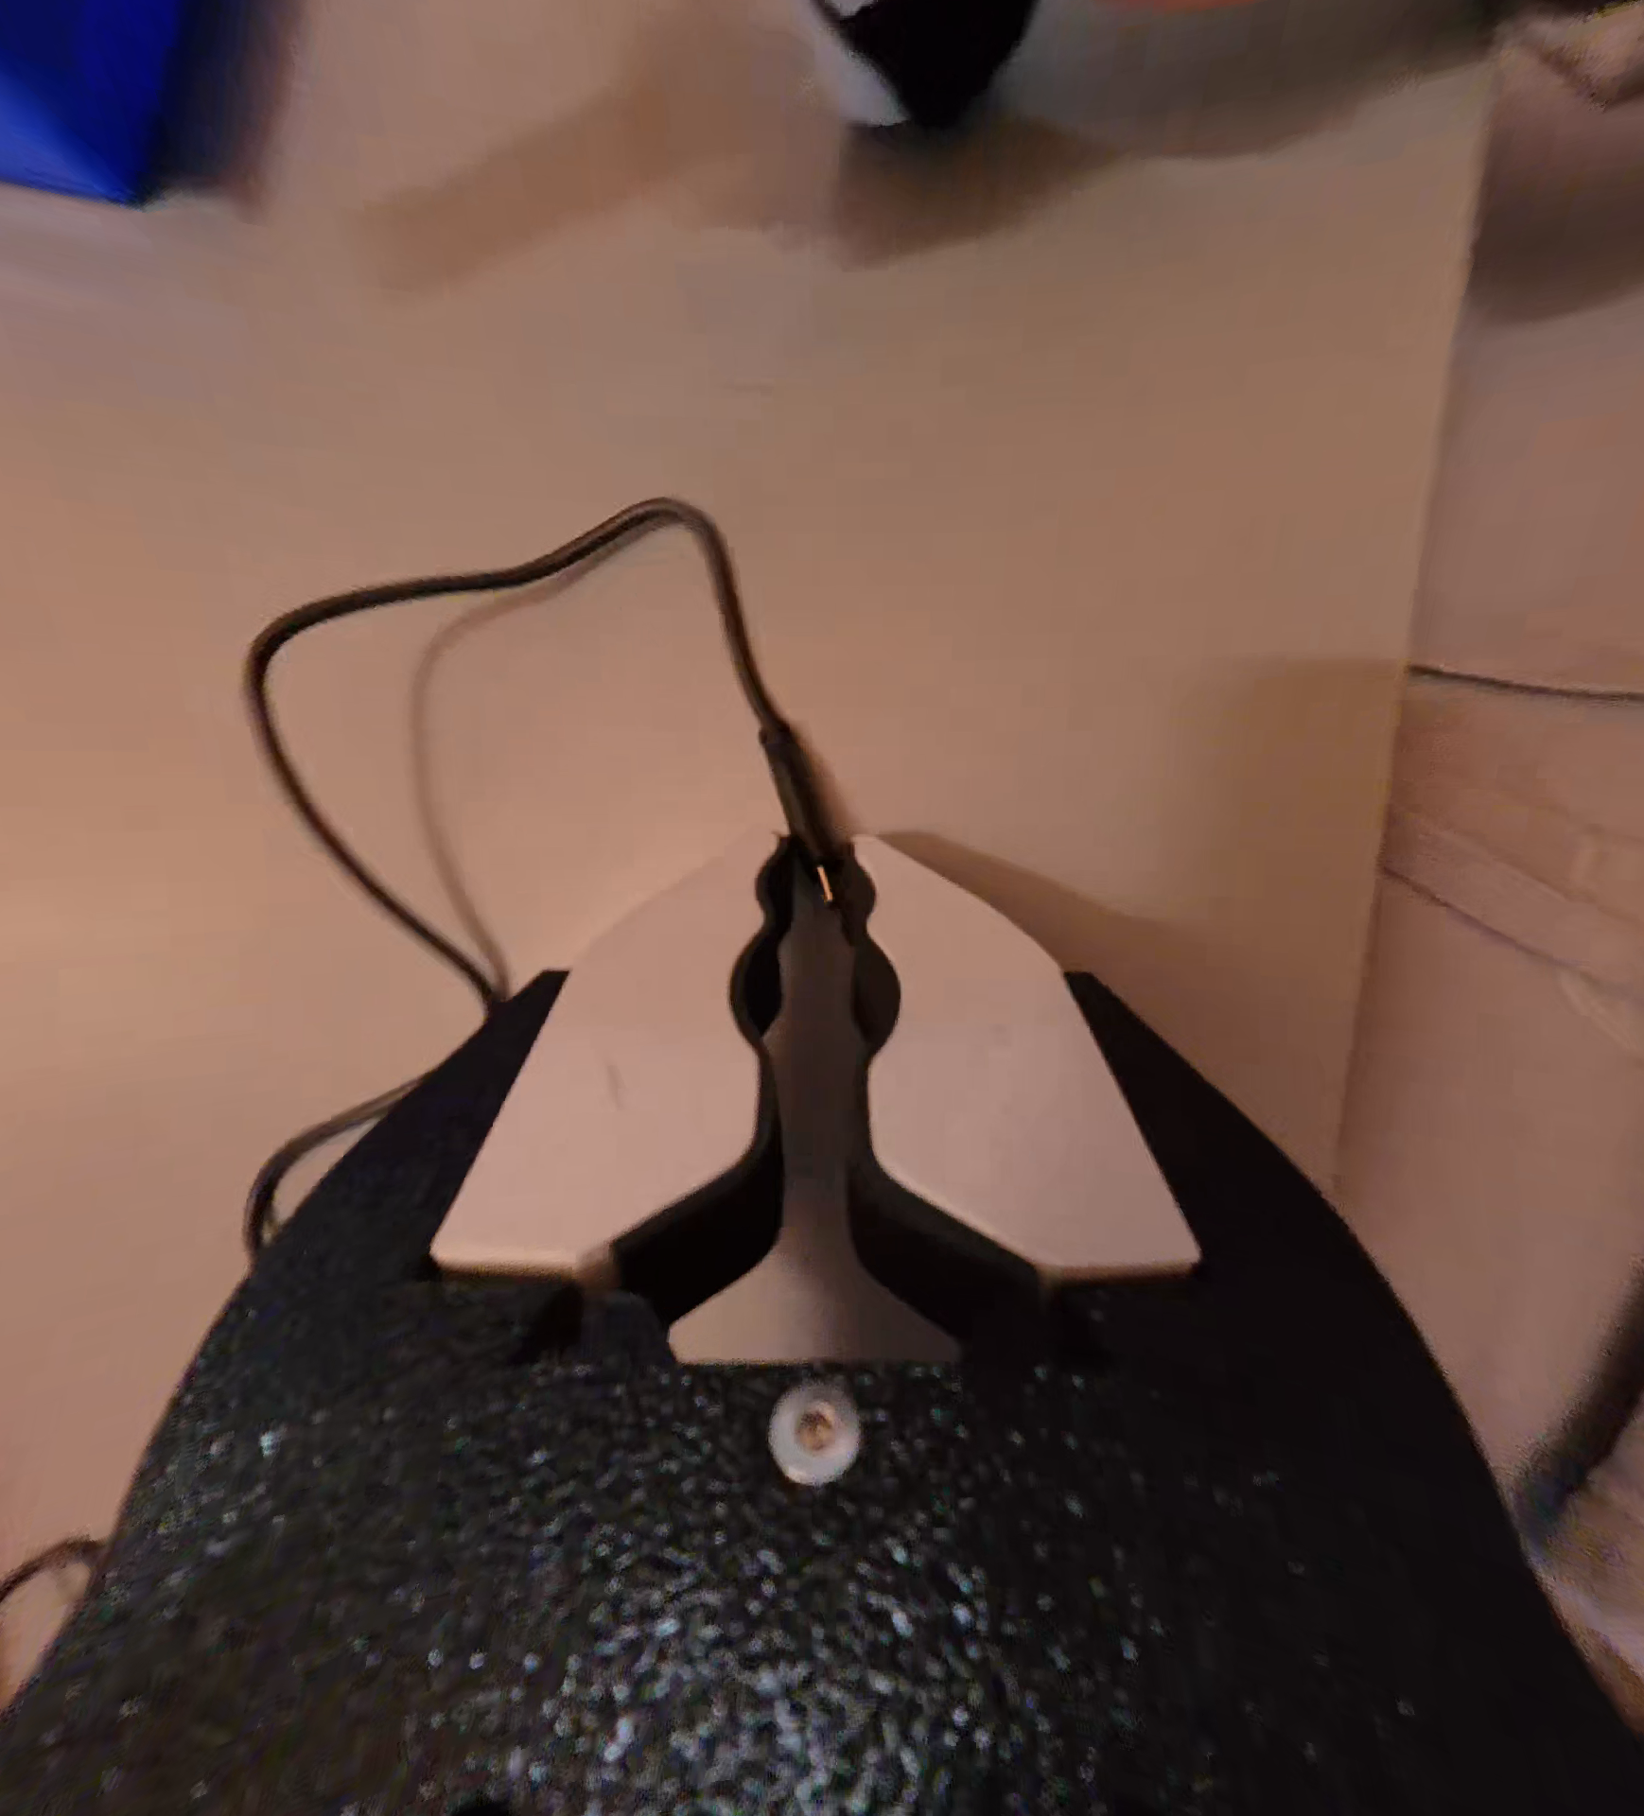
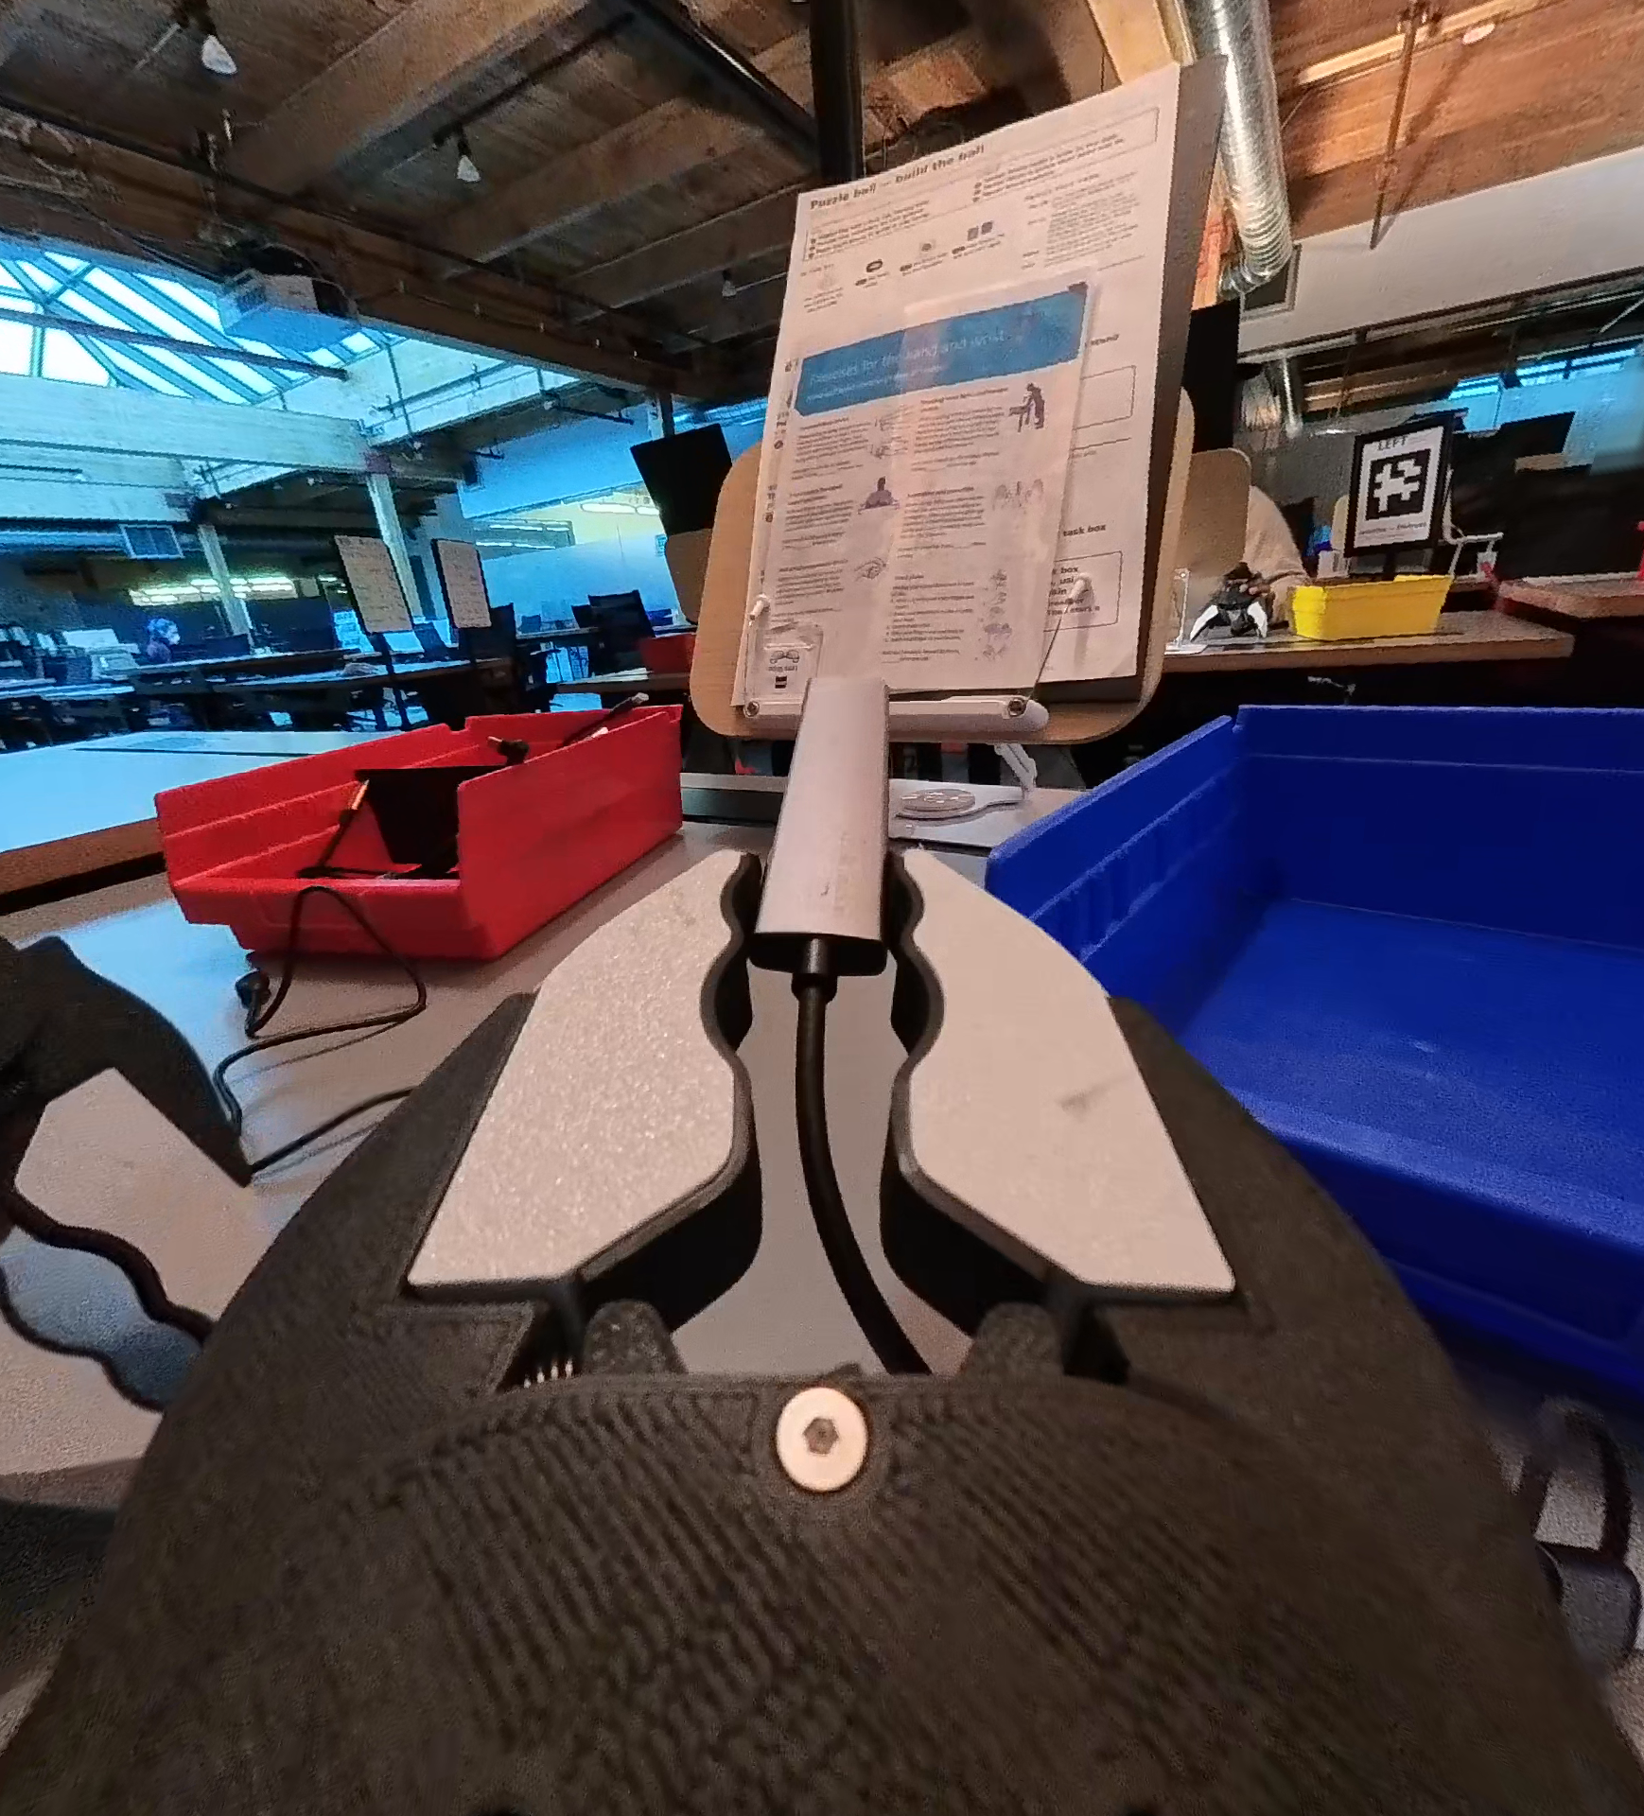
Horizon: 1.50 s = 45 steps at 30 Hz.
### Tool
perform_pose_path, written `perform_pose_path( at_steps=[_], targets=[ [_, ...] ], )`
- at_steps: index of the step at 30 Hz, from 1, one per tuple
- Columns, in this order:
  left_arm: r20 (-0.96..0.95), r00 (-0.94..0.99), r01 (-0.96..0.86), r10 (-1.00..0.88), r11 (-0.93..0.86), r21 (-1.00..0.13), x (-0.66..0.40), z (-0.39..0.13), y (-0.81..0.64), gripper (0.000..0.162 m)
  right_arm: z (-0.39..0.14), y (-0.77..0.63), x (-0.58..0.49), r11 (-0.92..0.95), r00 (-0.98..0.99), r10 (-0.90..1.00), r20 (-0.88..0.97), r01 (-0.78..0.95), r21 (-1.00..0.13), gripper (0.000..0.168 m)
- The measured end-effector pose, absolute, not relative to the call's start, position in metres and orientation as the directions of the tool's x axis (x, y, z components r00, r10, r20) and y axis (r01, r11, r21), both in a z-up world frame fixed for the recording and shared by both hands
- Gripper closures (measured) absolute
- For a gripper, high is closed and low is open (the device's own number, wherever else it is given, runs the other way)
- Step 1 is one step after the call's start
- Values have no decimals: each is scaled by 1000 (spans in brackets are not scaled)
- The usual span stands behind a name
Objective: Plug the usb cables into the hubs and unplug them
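Hub upright between right gripper fingertips, cord end down.

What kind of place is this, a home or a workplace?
Most likely a large shared workshop or lab. Many long worktables fill an open hall under exposed wooden beams and a skylight, and parts bins, red and blue, stand by an instruction sheet stand.

- The hub is matt silver-grey, with a black cord leaving its near end.
- Left of the hub, the bin is bright red.
- Right of the hub, the big bin is deep blue.
- The thin cable is black against a pale beige desk.
- Both grippers have speckled black bodies and light grey plates.
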<state>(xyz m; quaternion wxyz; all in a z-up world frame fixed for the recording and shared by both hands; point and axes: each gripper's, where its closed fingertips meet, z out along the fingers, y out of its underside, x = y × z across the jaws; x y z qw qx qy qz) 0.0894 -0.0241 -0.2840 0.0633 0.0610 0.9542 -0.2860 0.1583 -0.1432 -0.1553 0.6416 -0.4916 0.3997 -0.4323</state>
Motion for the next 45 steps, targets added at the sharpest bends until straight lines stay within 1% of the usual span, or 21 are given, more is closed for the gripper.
perform_pose_path(
  at_steps=[1, 4, 7, 10, 12, 13, 15, 18, 20, 23, 25, 27, 29, 30, 32, 34, 35, 38, 39, 41, 45],
  targets=[
    [-160, -985, 139, 62, 832, -537, 92, -284, -22, 155, -155, -143, 158, 142, 310, -947, -86, 163, -976, 144],
    [-148, -989, 88, 8, 833, -545, 104, -277, -9, 156, -155, -142, 158, 142, 313, -946, -86, 162, -976, 144],
    [-130, -991, 83, 17, 848, -524, 122, -245, 21, 156, -155, -142, 158, 142, 316, -945, -85, 162, -976, 144],
    [32, -993, 77, 111, 844, -531, 115, -194, 51, 156, -156, -141, 158, 140, 321, -943, -83, 157, -978, 144],
    [91, -961, 180, 260, 844, -506, 106, -162, 75, 156, -156, -141, 159, 143, 323, -943, -87, 154, -978, 144],
    [78, -934, 266, 349, 823, -502, 105, -146, 85, 156, -156, -141, 159, 145, 325, -941, -89, 151, -978, 144],
    [-8, -889, 384, 458, 736, -558, 112, -108, 91, 156, -156, -142, 159, 150, 324, -941, -96, 147, -978, 144],
    [-105, -927, 305, 360, 561, -769, 133, -29, 63, 156, -156, -142, 160, 153, 323, -941, -99, 146, -977, 144],
    [-171, -928, 300, 330, 392, -870, 139, 20, 48, 156, -157, -143, 160, 157, 323, -941, -104, 141, -978, 144],
    [-209, -931, 300, 298, 301, -905, 147, 61, 27, 156, -156, -144, 160, 167, 321, -940, -114, 146, -975, 144],
    [-242, -899, 362, 365, 305, -881, 145, 67, 20, 156, -155, -146, 159, 176, 319, -940, -120, 153, -972, 144],
    [-232, -846, 417, 481, 325, -849, 140, 60, 20, 156, -155, -147, 158, 187, 322, -938, -129, 156, -970, 144],
    [-159, -821, 445, 548, 441, -779, 149, 32, 26, 156, -154, -149, 158, 196, 317, -938, -138, 158, -968, 144],
    [-107, -821, 454, 561, 528, -718, 157, 11, 33, 156, -154, -150, 158, 198, 318, -938, -140, 159, -967, 144],
    [29, -829, 452, 558, 700, -554, 173, -39, 55, 156, -154, -152, 158, 200, 315, -938, -142, 160, -967, 144],
    [212, -842, 398, 495, 837, -375, 177, -89, 77, 156, -154, -151, 158, 202, 318, -937, -145, 157, -967, 144],
    [289, -840, 386, 459, 880, -276, 177, -113, 87, 156, -154, -151, 158, 201, 319, -937, -143, 154, -967, 144],
    [330, -856, 401, 397, 914, -59, 184, -178, 96, 156, -155, -150, 159, 197, 319, -937, -142, 149, -969, 144],
    [317, -862, 408, 396, 912, -31, 187, -196, 91, 156, -155, -151, 159, 199, 319, -937, -144, 149, -969, 144],
    [298, -867, 411, 399, 911, -25, 191, -223, 75, 156, -155, -151, 159, 204, 320, -936, -148, 151, -967, 144],
    [197, -899, 364, 391, 917, -161, 209, -248, 28, 154, -154, -151, 158, 201, 321, -936, -143, 157, -967, 144]
  ],
)
